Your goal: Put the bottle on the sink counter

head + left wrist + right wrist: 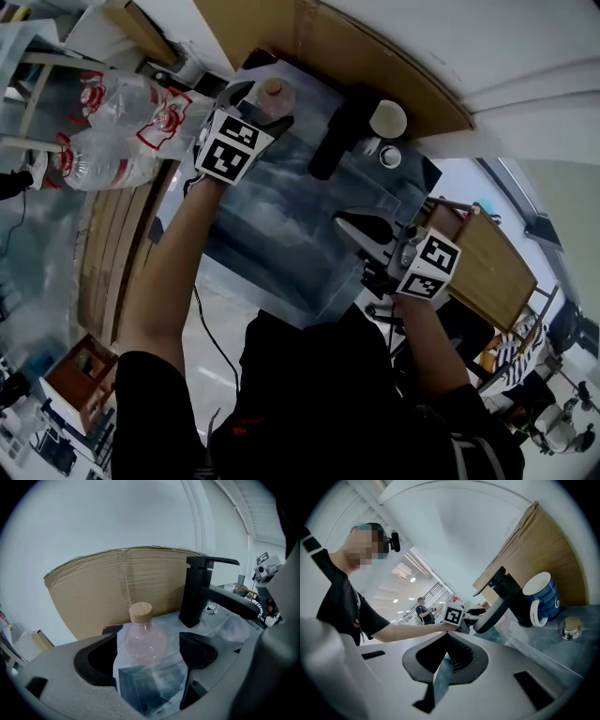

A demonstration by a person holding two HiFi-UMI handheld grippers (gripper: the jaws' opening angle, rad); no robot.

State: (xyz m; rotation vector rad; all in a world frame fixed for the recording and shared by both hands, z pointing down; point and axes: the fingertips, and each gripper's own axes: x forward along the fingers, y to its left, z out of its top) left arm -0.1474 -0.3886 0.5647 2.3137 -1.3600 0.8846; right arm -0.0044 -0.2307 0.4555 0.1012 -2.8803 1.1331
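The bottle [144,641] is clear, pink-tinted and glossy; its cap [140,612] looks like pale, matt wood. The faucet [197,592] is smooth matt black. The cardboard [108,588] is brown, dull and rough-edged. The desk [262,253] shines, marbled grey-blue. The mug [543,597] is glossy blue and white, and the knob [571,627] is polished metal. The left claw [147,640] has a matt grey shell with black pads [194,651].

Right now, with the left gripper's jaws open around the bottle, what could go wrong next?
1. The bottle stands between the open jaws of the left gripper; a sideways pull-back could tip it.
2. It seems near a corner of the counter, so a knock might send it off.
3. The faucet stands close on the right; swinging that way could strike it.
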